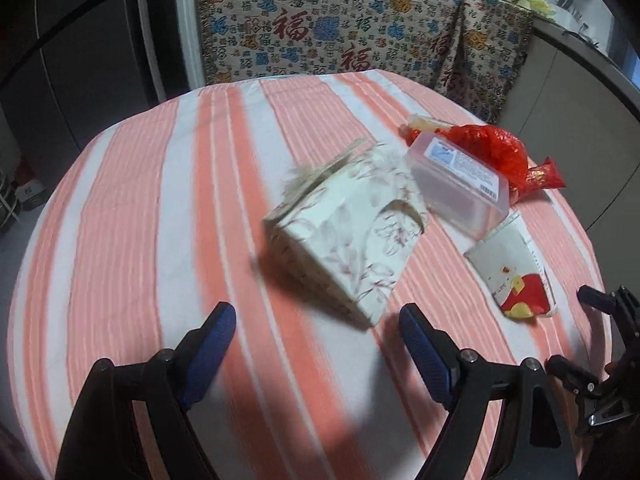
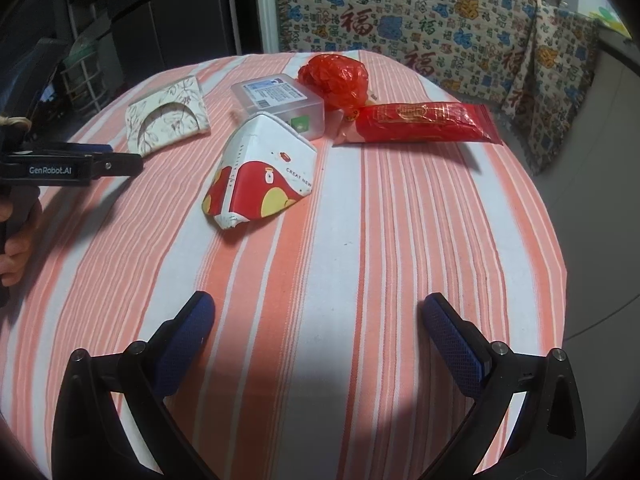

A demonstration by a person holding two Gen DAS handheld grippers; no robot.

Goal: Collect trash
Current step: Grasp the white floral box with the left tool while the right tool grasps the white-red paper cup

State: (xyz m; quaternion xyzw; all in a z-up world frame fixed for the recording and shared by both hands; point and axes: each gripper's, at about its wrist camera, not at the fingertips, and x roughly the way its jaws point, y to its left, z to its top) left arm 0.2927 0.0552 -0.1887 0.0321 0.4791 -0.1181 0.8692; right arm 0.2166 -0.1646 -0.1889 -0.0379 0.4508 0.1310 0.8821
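a round bench in a pink-and-white striped cloth, patterned fabric behind.
trash sits clustered at the far side: floral tissue box, clear plastic box, flattened paper cup, red bag, red wrapper. left gripper and right gripper hover with jaws spread, holding nothing.

Blurred by motion at centre: floral tissue box, torn flap indistinct. Hidden behind clear plastic box toward two o'clock: most of red snack wrapper. Cut off at nine o'clock: left gripper, fingertips unreadable. Too small to read: box label print.
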